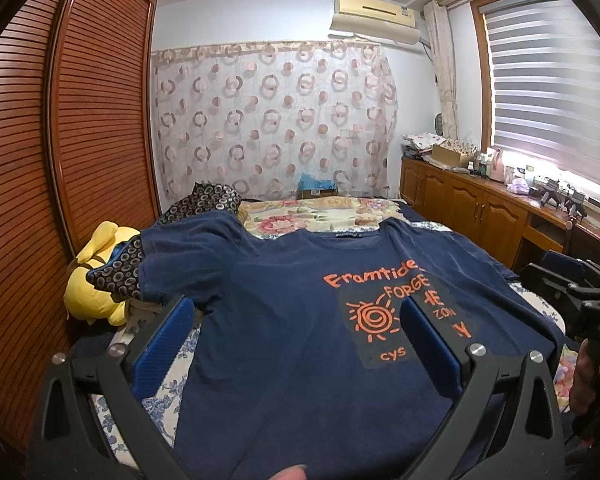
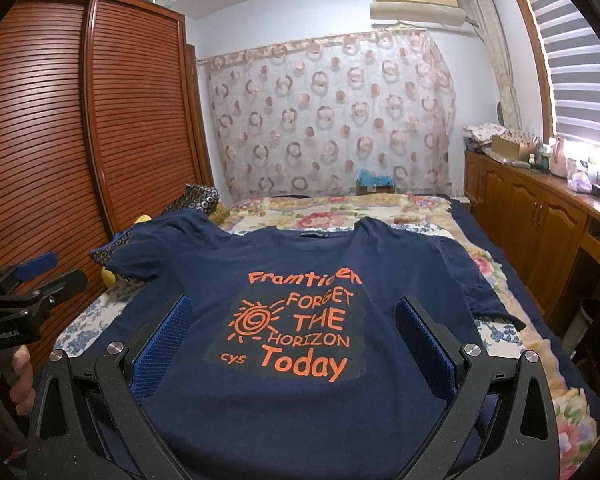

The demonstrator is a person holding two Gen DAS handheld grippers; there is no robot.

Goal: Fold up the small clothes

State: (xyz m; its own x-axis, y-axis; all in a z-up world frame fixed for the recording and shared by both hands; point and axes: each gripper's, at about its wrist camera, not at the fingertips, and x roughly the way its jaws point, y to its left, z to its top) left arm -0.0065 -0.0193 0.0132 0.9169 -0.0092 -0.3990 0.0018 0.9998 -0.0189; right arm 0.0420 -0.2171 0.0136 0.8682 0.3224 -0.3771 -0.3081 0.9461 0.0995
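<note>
At far left a soft yellow plush toy (image 1: 96, 276) slumps by the slatted wooden wardrobe (image 1: 80, 120). My left gripper (image 1: 296, 320) hangs with its ribbed blue pads spread wide, holding nothing. The navy cotton T-shirt (image 2: 300, 320) lies flat, print up, on the floral bedspread (image 2: 340, 208). My right gripper (image 2: 294, 326) is equally agape above it.

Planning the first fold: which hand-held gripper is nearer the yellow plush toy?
Left. The left hand-held gripper is over the shirt on the side of the yellow plush toy; the right hand-held gripper sits farther across the shirt.
</note>
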